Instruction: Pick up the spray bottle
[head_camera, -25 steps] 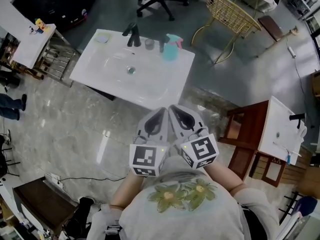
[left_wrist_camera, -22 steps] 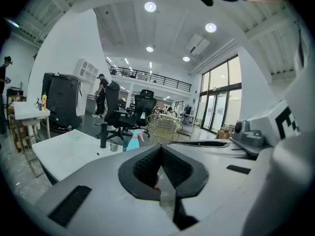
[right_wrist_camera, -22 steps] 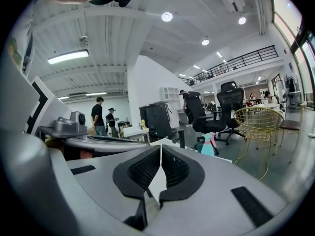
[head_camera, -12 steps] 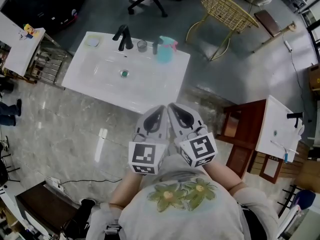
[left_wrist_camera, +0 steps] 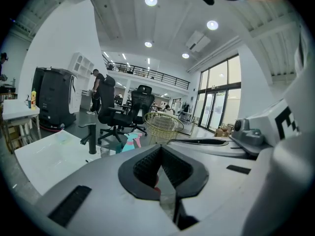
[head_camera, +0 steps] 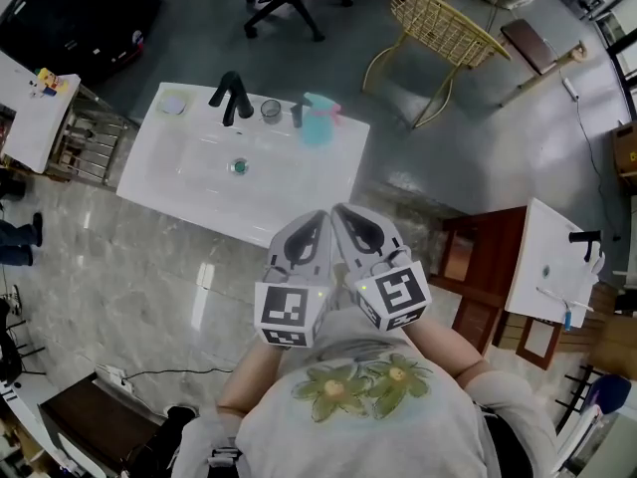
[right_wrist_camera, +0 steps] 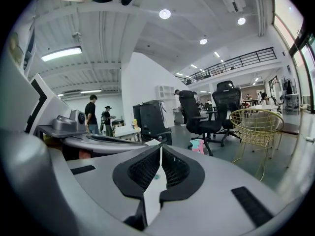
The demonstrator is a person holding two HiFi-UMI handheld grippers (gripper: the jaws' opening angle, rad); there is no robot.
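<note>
Spray bottle (head_camera: 317,124) nearer than before

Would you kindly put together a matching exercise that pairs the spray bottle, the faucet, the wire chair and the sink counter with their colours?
Things:
1. spray bottle
2. faucet
3. wire chair
4. sink counter

Colours:
A. white
B. teal with a pink top
C. gold
D. black

Pairs: 1-B, 2-D, 3-C, 4-A
</note>
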